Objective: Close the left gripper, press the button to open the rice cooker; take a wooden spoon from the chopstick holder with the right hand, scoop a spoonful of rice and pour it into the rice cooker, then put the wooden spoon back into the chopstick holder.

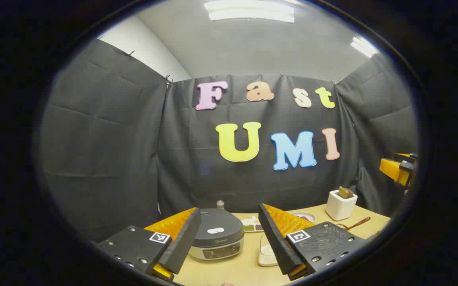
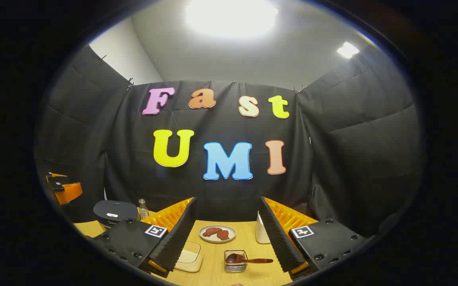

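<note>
The grey rice cooker (image 1: 217,234) stands on the wooden table with its lid down, just beyond my left gripper (image 1: 229,209), which is open and holds nothing. In the right gripper view the cooker (image 2: 113,212) sits at the far left. A wooden spoon (image 2: 249,260) rests with its bowl in a small metal wire holder (image 2: 235,265), handle pointing right, low between the fingers of my right gripper (image 2: 228,200), open and well above it. A shallow white container (image 2: 189,256) lies beside the holder, its contents hard to make out.
A plate with brown food pieces (image 2: 217,233) sits mid-table. A white square cup (image 1: 340,204) with something brown in it stands at the right. A small bottle (image 2: 143,208) is behind the cooker. Black cloth walls close in the back and sides.
</note>
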The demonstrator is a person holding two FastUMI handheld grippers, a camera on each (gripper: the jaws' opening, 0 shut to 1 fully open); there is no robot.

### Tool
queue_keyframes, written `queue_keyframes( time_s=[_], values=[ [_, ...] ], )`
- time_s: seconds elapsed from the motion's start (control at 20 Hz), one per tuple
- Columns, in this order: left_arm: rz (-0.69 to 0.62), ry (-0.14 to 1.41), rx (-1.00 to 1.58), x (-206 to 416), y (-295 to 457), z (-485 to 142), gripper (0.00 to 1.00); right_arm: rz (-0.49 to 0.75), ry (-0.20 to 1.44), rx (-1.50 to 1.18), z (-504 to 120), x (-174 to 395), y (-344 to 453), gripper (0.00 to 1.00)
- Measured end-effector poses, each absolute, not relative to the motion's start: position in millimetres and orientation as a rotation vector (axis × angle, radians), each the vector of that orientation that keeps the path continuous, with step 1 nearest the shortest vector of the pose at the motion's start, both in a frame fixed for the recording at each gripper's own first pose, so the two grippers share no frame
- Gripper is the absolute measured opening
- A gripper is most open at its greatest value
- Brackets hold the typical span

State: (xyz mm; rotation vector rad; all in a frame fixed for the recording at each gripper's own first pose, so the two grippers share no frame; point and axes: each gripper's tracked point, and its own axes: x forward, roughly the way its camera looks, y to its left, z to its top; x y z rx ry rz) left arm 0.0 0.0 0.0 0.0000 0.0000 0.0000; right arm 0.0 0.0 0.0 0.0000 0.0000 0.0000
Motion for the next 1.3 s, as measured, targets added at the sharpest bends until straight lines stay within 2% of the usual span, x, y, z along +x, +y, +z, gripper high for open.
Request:
queue_keyframes(
  time_s=[1.3],
  values=[
    [-0.007, -0.039, 0.018, 1.5, -12.8, 15.9, 0.9, -0.014, 0.017, 0.024, -8.0, 3.6, -12.5, 0.98]
  ],
)
